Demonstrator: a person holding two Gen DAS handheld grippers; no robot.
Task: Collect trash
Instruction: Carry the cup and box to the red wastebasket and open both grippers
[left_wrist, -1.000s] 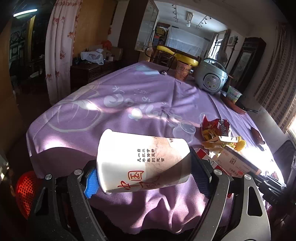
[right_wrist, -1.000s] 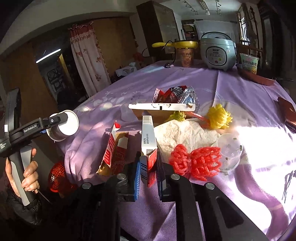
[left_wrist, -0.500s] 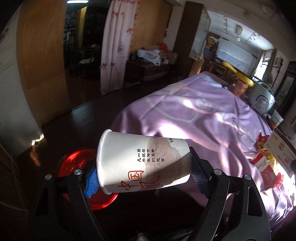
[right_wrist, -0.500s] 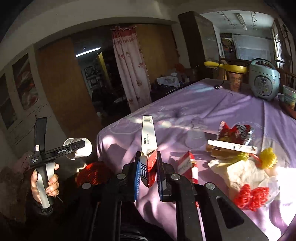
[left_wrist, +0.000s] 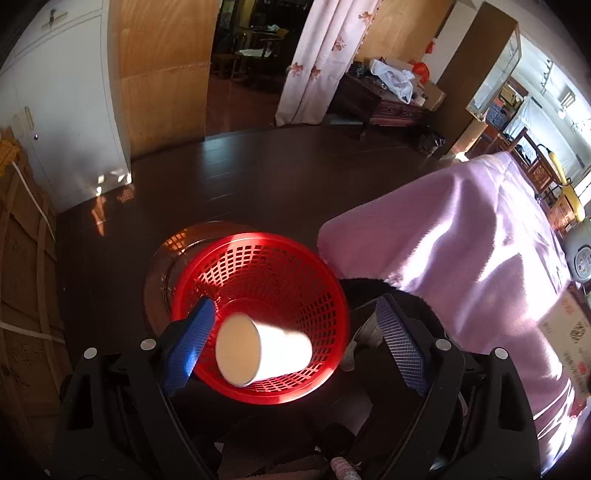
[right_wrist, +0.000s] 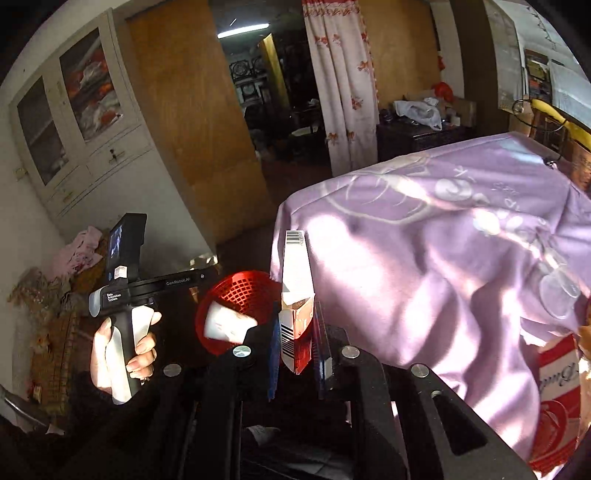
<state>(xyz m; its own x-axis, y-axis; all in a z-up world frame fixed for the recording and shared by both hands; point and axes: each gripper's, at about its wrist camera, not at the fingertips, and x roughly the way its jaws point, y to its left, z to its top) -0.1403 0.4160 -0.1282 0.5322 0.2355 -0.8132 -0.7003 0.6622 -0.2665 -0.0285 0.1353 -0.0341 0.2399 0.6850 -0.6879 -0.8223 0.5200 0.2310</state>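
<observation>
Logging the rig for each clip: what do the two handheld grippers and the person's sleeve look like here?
Both grippers are black, with silver bolts and blue textured pads on the fingers. The left gripper, in the right wrist view, has a black-and-grey pistol handle lettered "Data Acquisition System", a bar marked "GenRobot.AI", and a small screen on top. The sleeve is dark.

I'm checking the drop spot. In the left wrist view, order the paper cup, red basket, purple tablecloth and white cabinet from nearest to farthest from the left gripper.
1. Paper cup: between the open pads of the left gripper, touching neither.
2. Red basket: on the floor directly below the cup.
3. Purple tablecloth: hanging at the right.
4. White cabinet: far left, across the dark floor.
</observation>
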